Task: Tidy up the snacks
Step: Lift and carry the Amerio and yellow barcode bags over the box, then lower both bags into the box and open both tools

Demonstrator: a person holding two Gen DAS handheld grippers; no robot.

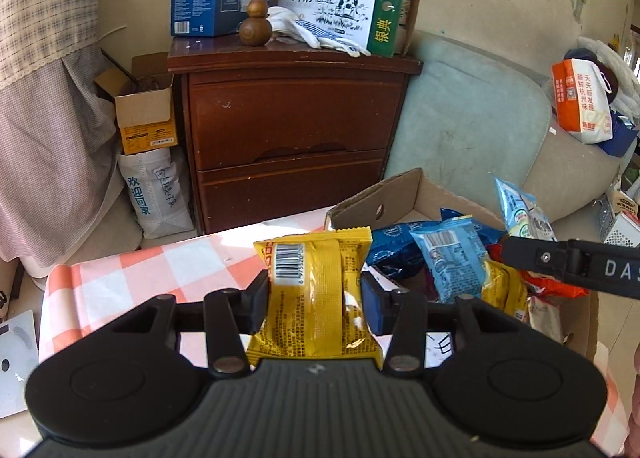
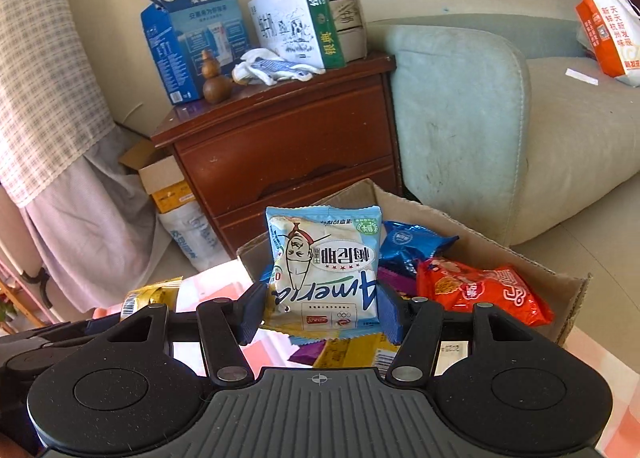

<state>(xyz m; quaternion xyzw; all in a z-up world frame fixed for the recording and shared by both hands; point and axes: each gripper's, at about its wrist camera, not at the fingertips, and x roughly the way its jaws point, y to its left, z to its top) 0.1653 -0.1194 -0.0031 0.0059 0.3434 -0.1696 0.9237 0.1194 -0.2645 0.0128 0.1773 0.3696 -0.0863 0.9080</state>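
Note:
My left gripper is shut on a yellow snack packet, its barcode side facing the camera, held above the orange-checked tablecloth. My right gripper is shut on a light blue and white snack packet, held upright over the open cardboard box. In the left wrist view that same blue packet and the right gripper's arm show at the right, over the box. Inside the box lie dark blue, orange-red, purple and yellow packets.
Behind the table stand a dark wooden nightstand with milk cartons, a wooden gourd and gloves on top. A pale green sofa sits to the right, with an orange and white bag on it. Boxes and a sack crowd the floor at the left.

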